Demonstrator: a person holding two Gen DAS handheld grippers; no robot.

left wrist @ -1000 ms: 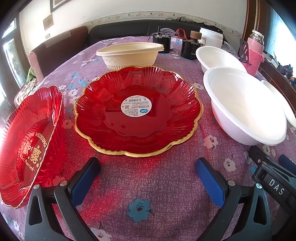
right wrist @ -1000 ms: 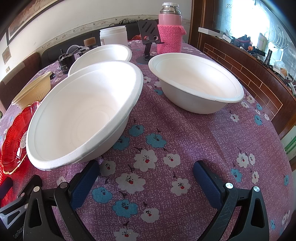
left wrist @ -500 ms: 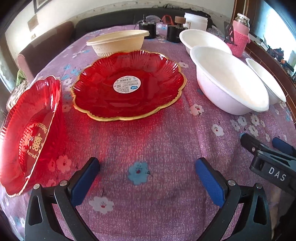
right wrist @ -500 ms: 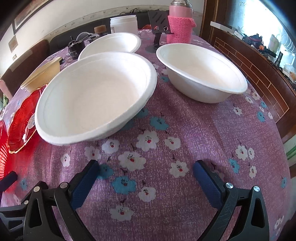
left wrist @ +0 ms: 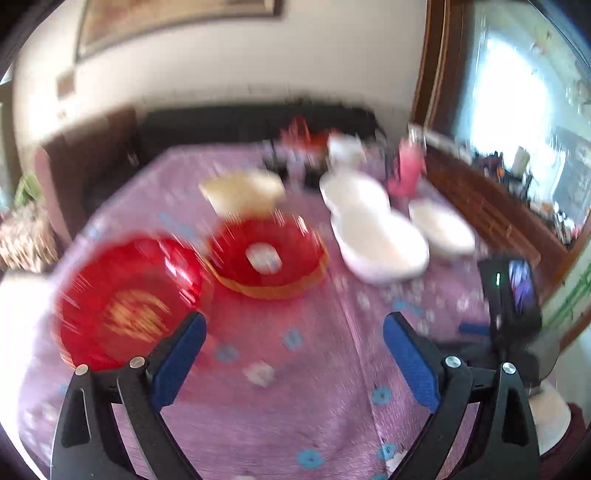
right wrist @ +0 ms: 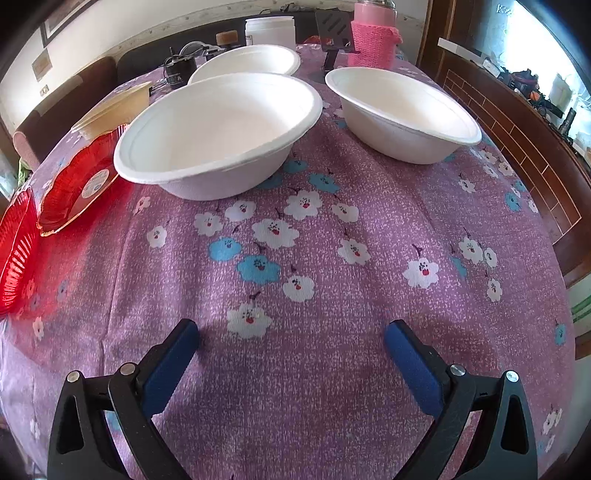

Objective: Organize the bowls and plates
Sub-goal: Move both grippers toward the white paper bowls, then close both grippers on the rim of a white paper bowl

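The left wrist view is motion-blurred. My left gripper [left wrist: 291, 325] hangs high over the near table; its jaws are closing with nothing between them. Ahead lie a red wedding plate [left wrist: 125, 306], a gold-rimmed red scalloped plate [left wrist: 236, 254], a cream bowl [left wrist: 240, 194] and three white bowls [left wrist: 380, 243]. My right gripper [right wrist: 291, 328] stands open and empty above the floral cloth, short of the nearest white bowl [right wrist: 218, 125]. A second white bowl [right wrist: 402, 107] sits to its right and a third [right wrist: 251, 61] behind it. The scalloped plate [right wrist: 74, 184] and the wedding plate [right wrist: 14, 251] show at the left.
A purple floral cloth [right wrist: 332, 258] covers the table. At the far end stand a pink sleeved bottle [right wrist: 373, 37], a white jar [right wrist: 269, 31], a black stand [right wrist: 332, 26] and a small black device [right wrist: 179, 72]. A brown wooden ledge runs along the right side.
The left gripper has pulled back and risen fast; the plates now look smaller and blurred, and its fingers stand slightly closer. The right gripper has drawn back a little from the white bowls.
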